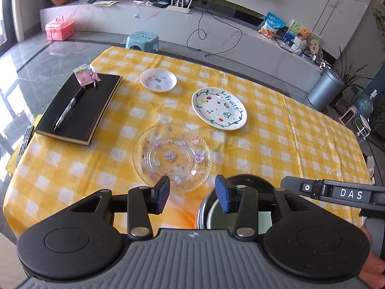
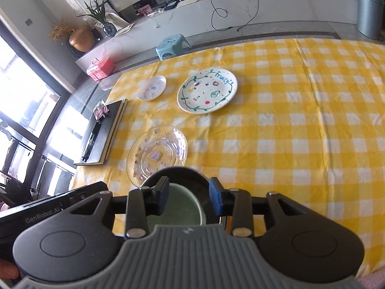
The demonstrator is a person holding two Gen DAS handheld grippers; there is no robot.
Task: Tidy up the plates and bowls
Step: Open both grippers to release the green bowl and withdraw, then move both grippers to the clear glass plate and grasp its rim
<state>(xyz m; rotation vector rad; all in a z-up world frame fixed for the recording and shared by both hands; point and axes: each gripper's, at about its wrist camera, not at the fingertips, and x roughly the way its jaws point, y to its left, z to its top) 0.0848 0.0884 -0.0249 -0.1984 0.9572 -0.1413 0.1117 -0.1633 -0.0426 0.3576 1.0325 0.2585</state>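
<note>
A clear glass plate (image 1: 172,156) (image 2: 157,155) with pastel stickers lies mid-table. Beyond it are a white "Fruity" plate (image 1: 219,108) (image 2: 207,91) and a small white dish (image 1: 158,80) (image 2: 151,88). A dark metal bowl (image 1: 209,207) (image 2: 185,183) with a pale green inside sits at the near edge. My left gripper (image 1: 192,193) is open, its right pad just over the bowl's left rim and nothing pressed between the pads. Directly above the bowl, my right gripper (image 2: 189,198) is also open, and its pads are clear of the rim.
A black notebook (image 1: 79,106) (image 2: 103,134) with a pen and a pink packet on it lies at the table's left. The yellow checked cloth (image 1: 288,144) covers the table. A blue stool (image 1: 142,39), a pink box (image 1: 59,28) and a grey bin (image 1: 326,89) stand on the floor beyond.
</note>
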